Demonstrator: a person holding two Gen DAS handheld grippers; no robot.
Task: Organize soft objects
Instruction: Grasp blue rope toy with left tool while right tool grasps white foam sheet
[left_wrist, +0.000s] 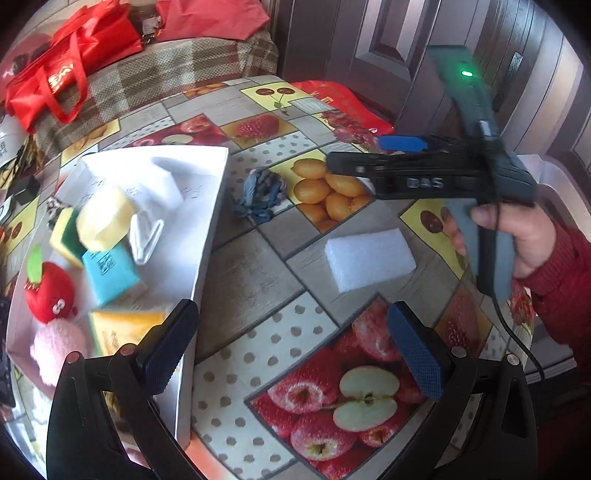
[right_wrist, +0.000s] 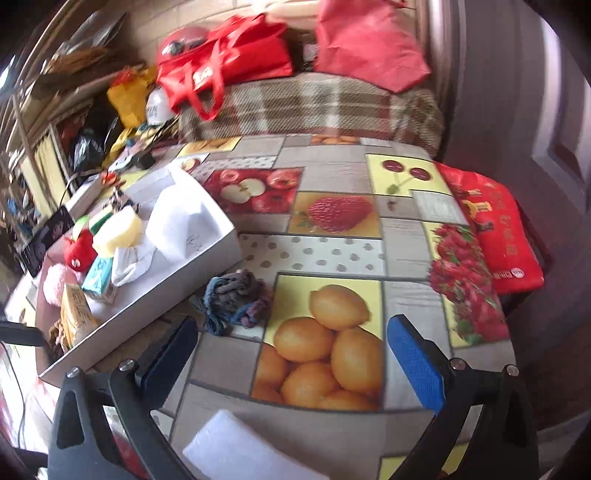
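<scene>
Hanging over the fruit-printed oilcloth bench, the left hand-held gripper has its two dark fingers spread wide with nothing between them; its left finger sits over the near right wall of the shallow white cardboard box, though whether it touches the wall cannot be told.

In the left wrist view the box fills the 9 o'clock side. Inside it lie a red plush apple with a green leaf, a pink fluffy toy, a yellow-and-green sponge, a pale yellow foam block, a teal paper packet, a yellow packet and crumpled white cloth.

Just beyond the box's right wall, towards 12 o'clock, a knotted blue-grey rope toy lies on the bench, apart from the box. At 2 o'clock from the left hand-held gripper, a white rectangular foam sponge lies flat, with bare oilcloth all round it.

Further right, the right hand-held gripper is held by a hand in a red knitted sleeve, above the sponge and pointing towards the box. In its own view the right hand-held gripper is also wide open and empty, with the rope toy at 11 o'clock just ahead of its left finger, the sponge at 6 o'clock beneath it and the box at 9 o'clock.

A red plastic bag hangs off the bench's right edge at 2 o'clock. The middle and far bench is open.
</scene>
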